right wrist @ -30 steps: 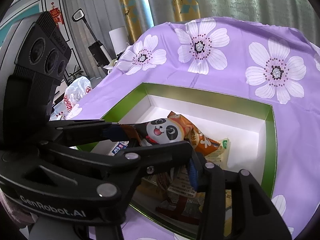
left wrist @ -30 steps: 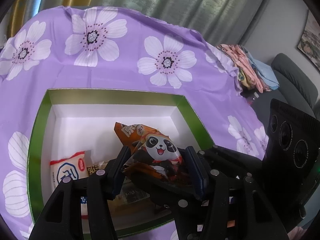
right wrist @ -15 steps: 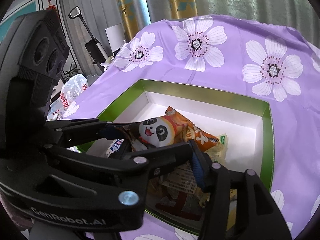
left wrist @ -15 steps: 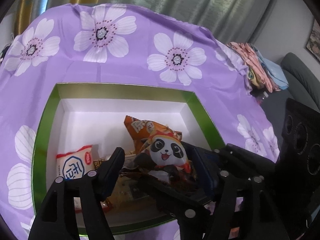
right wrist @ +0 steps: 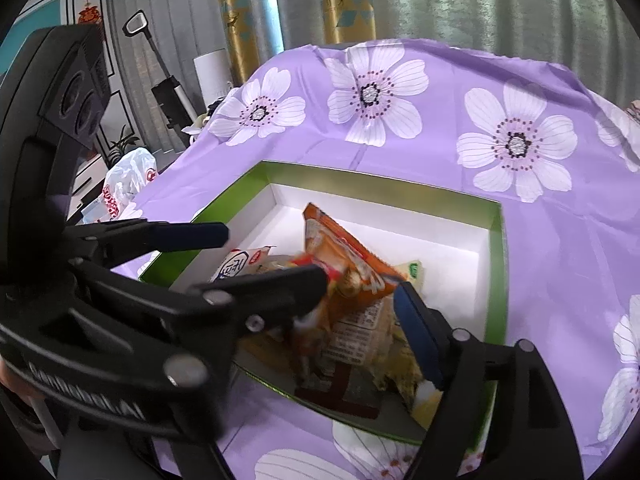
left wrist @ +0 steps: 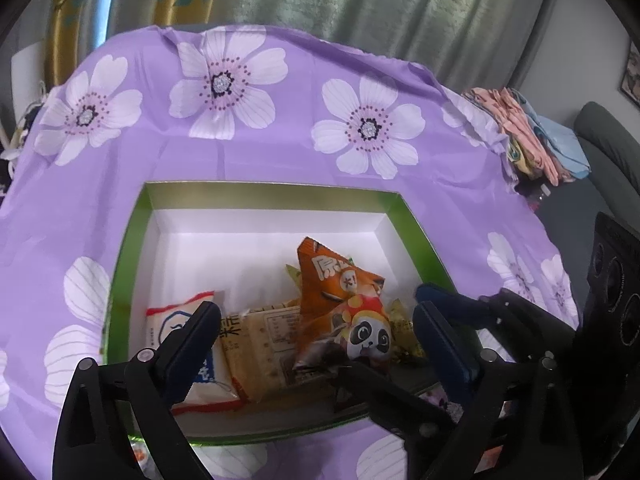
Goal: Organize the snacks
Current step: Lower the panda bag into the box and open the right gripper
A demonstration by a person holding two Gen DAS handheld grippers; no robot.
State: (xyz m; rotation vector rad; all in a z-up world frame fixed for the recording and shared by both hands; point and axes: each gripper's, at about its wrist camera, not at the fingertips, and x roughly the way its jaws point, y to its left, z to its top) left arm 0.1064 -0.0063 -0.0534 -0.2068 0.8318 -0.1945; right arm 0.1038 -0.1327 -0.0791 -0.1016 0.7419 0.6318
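A green-rimmed box [left wrist: 132, 236] with a white inside lies on the purple flowered cloth; it also shows in the right wrist view [right wrist: 494, 248]. Inside lie an orange panda snack bag [left wrist: 344, 304], a white red-edged packet [left wrist: 176, 320], a beige packet [left wrist: 264, 344] and other snacks. My left gripper [left wrist: 316, 328] is open over the box's near side, the panda bag between its fingers, untouched. My right gripper [right wrist: 360, 288] is open, its fingers either side of the orange bag [right wrist: 348, 264], which rests in the box.
The purple cloth [left wrist: 240, 152] covers the whole table. Folded pink and blue cloths [left wrist: 532, 136] lie at the far right edge. A white plastic bag [right wrist: 128, 184] and a vacuum stand left of the table. Curtains hang behind.
The left gripper opened wide and let go of the panda bag, which dropped into the box. Both grippers pulled back slightly and the right fingers spread.
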